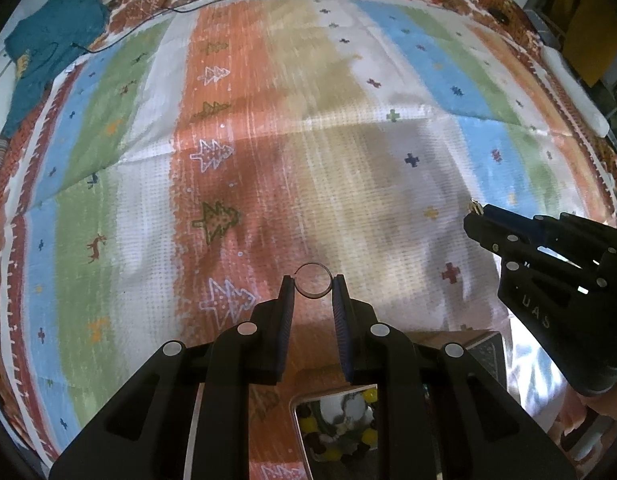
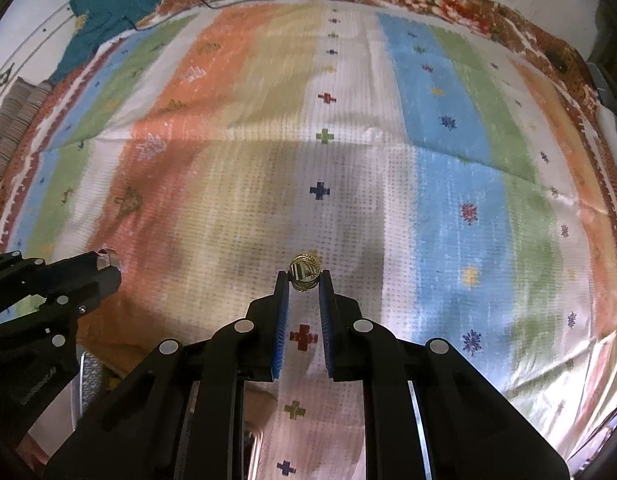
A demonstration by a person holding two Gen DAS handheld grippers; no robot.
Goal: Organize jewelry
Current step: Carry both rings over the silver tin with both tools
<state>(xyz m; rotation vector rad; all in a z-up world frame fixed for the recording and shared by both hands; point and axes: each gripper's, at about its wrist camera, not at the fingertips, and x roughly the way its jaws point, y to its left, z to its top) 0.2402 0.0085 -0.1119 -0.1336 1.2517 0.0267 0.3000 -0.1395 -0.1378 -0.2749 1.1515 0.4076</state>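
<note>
A thin silver ring (image 1: 313,281) sits pinched between the fingertips of the left gripper (image 1: 313,286), held by its outer edges so the open hoop faces the camera. The left jaws are closed onto it, with the blue ribbed pads (image 1: 339,312) pressing either side. In the right wrist view the same ring (image 2: 105,258) shows only as a small pale glint at the tip of the left gripper (image 2: 106,266), near the lower left.

A gold ring (image 2: 305,273) with a wide, ornate band is clamped at the tips of the right gripper (image 2: 304,280), its jaws drawn in against it. From the left wrist view that piece (image 1: 474,206) is a tiny bright speck at the end of the right gripper (image 1: 474,220), too small to make out in detail.

Both grippers hang above a striped cloth (image 1: 348,140) in orange, tan, white, blue and green bands, printed with small crosses, trees and deer. The two grippers are well apart, side by side.

Low in the left wrist view, beneath the gripper body, lies a box (image 1: 340,424) with a shiny rim, holding what looks like yellow and dark beads, though it is partly hidden. A teal garment (image 1: 48,48) lies crumpled at the far left edge of the cloth, and a thin black cable (image 1: 180,10) trails across the far border
</note>
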